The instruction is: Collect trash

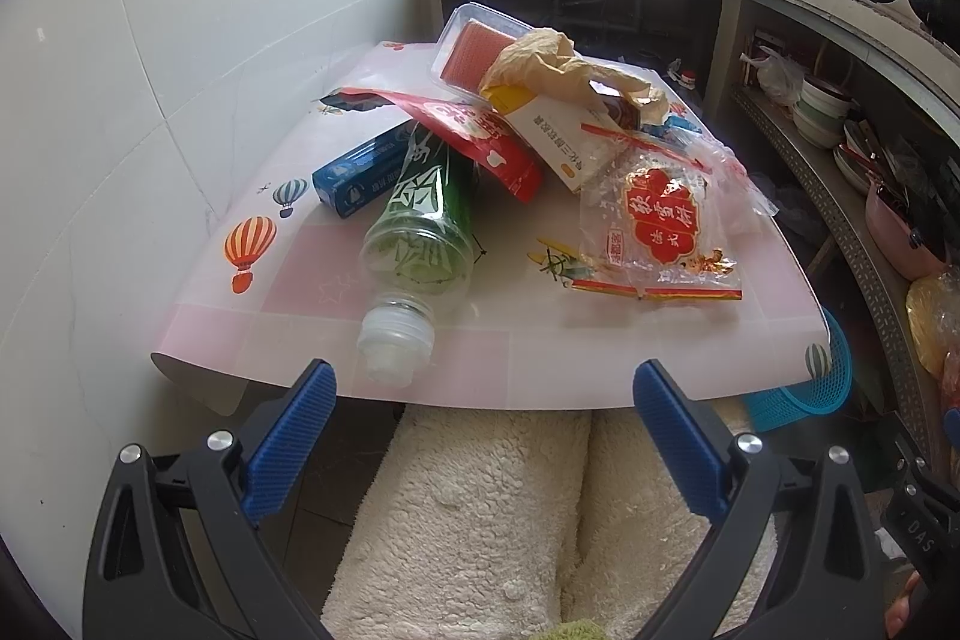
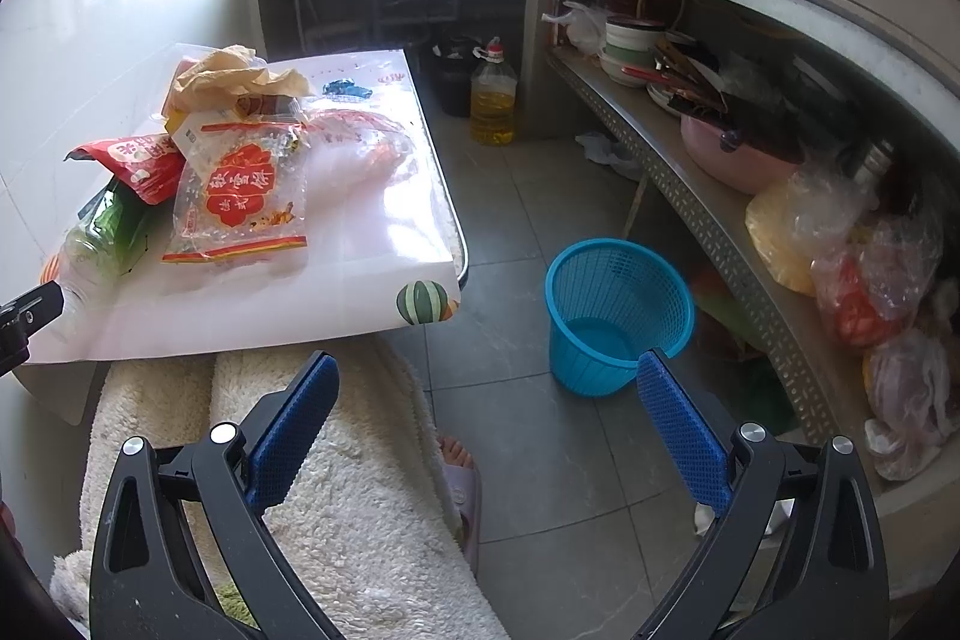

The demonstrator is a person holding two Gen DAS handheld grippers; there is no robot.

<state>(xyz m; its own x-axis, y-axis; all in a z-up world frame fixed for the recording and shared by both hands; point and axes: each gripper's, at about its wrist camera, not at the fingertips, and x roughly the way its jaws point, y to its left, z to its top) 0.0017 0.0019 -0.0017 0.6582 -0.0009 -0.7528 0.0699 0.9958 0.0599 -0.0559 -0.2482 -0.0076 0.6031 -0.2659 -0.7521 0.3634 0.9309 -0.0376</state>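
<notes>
Gaping wide and empty, left tongs (image 1: 483, 415) face the bottle (image 1: 414, 244) on the surface (image 1: 600, 340); right tongs (image 2: 487, 409), likewise, near the basket (image 2: 618, 310).

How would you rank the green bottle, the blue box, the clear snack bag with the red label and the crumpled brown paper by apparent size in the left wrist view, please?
1. green bottle, though it lies nearest the camera
2. clear snack bag
3. crumpled brown paper and blue box: similar, and the box is partly covered, so unranked.
</notes>
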